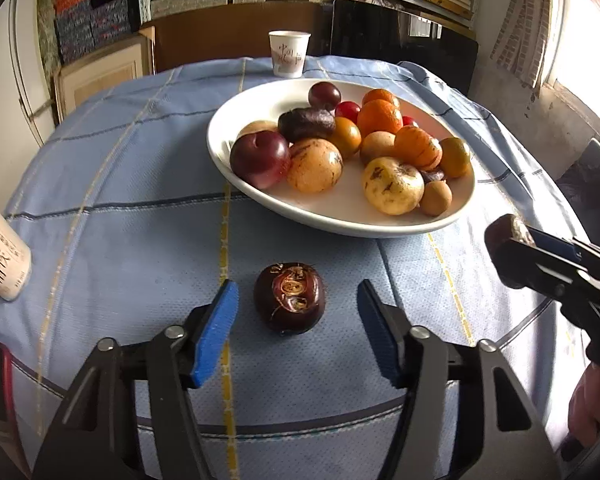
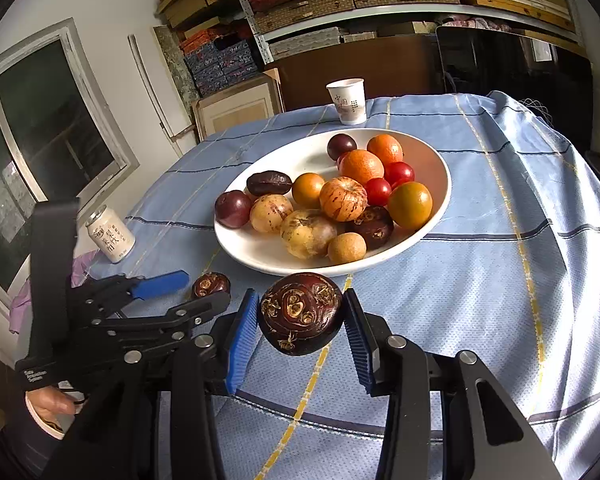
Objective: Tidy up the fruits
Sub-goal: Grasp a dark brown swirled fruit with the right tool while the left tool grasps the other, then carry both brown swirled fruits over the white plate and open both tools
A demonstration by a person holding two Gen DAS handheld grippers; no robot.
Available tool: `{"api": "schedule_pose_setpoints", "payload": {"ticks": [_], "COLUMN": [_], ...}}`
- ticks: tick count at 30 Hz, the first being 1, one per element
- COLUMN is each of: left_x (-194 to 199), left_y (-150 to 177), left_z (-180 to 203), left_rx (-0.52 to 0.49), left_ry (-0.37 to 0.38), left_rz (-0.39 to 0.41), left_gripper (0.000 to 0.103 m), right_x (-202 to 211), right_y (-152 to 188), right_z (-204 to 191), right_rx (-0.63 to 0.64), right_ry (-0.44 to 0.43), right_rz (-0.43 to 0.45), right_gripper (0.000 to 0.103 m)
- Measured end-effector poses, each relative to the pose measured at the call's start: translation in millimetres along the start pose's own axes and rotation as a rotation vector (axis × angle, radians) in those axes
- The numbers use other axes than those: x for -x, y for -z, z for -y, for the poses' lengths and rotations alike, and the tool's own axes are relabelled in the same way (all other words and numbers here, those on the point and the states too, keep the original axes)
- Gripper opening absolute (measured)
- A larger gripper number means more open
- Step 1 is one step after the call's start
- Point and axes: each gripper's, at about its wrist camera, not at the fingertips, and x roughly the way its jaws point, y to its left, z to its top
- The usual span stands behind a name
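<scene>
The worktop (image 1: 112,184) fills both views, draped in a blue checked cloth, and the big white plate (image 1: 256,100) sits toward its far middle, heaped with fruit, which looks like the gathering place for this tidy-up. Oranges (image 1: 380,118), a red plum (image 1: 260,159) and cherry tomatoes (image 2: 399,173) crowd together there, packed close so nothing rolls off the shallow rim. Nearer the camera, the right tool (image 2: 300,322) carries a dark brown water chestnut (image 2: 301,312), its blue pads (image 2: 244,332) pressing both sides, lifted clear of the cloth just short of the plate's near edge, probably bound for the pile. The left tool (image 1: 296,320) hovers low with its jaws partly drawn in, straddling a second water chestnut (image 1: 289,297) that sits on the cloth; the pads stand apart from it on both sides, so nothing is gripped yet, and I judge a pick-up is being lined up. At the left edge stands a white can (image 2: 110,234) printed with Chinese characters I cannot read with certainty. At the back, a paper cup (image 1: 289,54) bears reddish characters, likely "中国", with smaller writing too fine to make out. The left tool's black housing carries small white lettering, too blurred to read with confidence.
</scene>
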Motion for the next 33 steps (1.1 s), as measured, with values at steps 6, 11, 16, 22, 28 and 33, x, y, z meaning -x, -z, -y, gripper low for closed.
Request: {"api": "schedule_pose_setpoints", "payload": {"ticks": [6,11,16,22,28,33], "left_x": [-8,-12,-12,-8,5,27], "left_y": [-1,-2,-1,1,3,2], "left_z": [0,0,3,9,12,16], "left_rx": [0.026,0.028,0.017,-0.001,-0.001,-0.007], "left_ry": [0.009,-0.008,-0.024,-0.022,-0.028,-0.032], "left_rz": [-0.031,-0.038,-0.035,-0.028,0.008,0.063], "left_gripper": [0.047,0.041,0.039,0.039,0.039,0.039], "right_x": [2,2,1,0,1,11], "right_y": [-1,0,0,0,1,-1], "right_z": [0,0,1,2,1,-10], "right_rx": [-0.003,-0.007,-0.009,-0.003,0.005,0.049], "right_ry": [-0.003,-0.004,-0.004,0.006,0.003,-0.007], "right_rz": [0.003,-0.001,-0.001,0.001,0.007,0.044], "right_gripper": [0.044,0.044,0.044,0.044,0.044,0.043]}}
